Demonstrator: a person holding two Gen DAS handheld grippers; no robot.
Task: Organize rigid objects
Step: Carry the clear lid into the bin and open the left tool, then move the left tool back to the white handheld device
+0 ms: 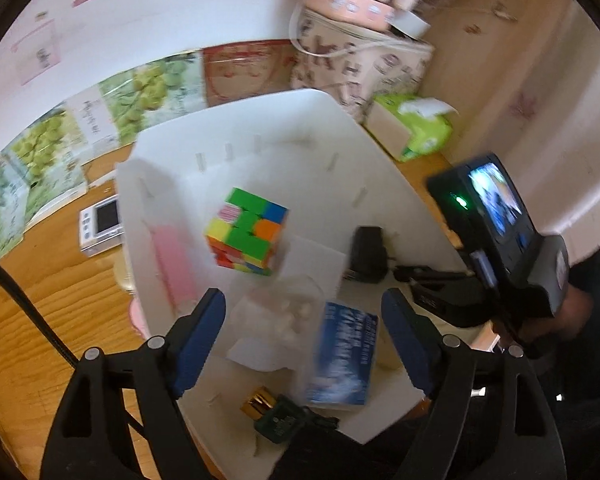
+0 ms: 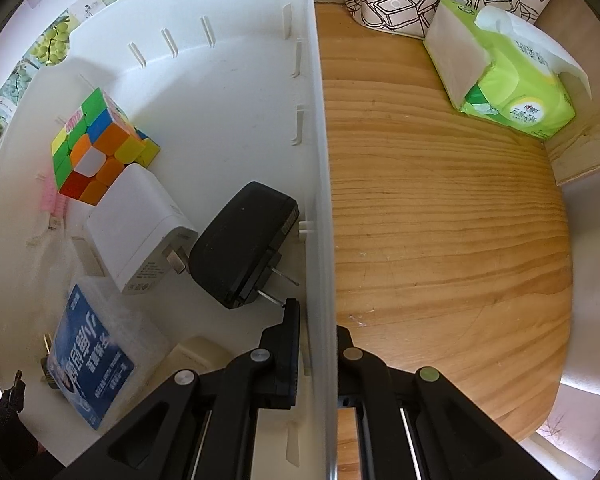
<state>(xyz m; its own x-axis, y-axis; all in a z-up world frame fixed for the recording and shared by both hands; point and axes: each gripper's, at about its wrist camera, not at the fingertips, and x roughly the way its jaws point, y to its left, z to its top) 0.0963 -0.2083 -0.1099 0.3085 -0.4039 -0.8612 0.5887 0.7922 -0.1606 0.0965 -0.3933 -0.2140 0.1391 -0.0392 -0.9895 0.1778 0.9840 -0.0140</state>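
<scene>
While a wooden table point(image 2: 440, 220) carries everything, a white plastic bin point(image 1: 384, 168) sits on it and holds the sorted items. Inside the bin, toward its far left, lies a multicoloured puzzle cube point(image 2: 96, 144), partly blurred in the left wrist view. Just right of the cube rests a white charger point(image 2: 140, 228), and beside that a black power adapter point(image 2: 244, 244) with its metal prongs pointing at the bin's right wall. A clear box with a blue label point(image 2: 96, 356) lies nearer, and a pink item point(image 1: 172, 268) lies along the bin's left wall. Outside the bin, a green tissue pack point(image 2: 512, 80) stands far right on the table, next to a patterned fabric bag point(image 2: 412, 4). A small white timer point(image 1: 100, 224) sits on the table left of the bin.

The left gripper point(image 1: 304, 340) hovers above the bin's near end, angled steeply down, its blue-padded jaws spread wide with nothing pressed between them. The right gripper point(image 2: 318, 340) points straight down, clamped on the bin's right wall, one finger inside and one outside.
</scene>
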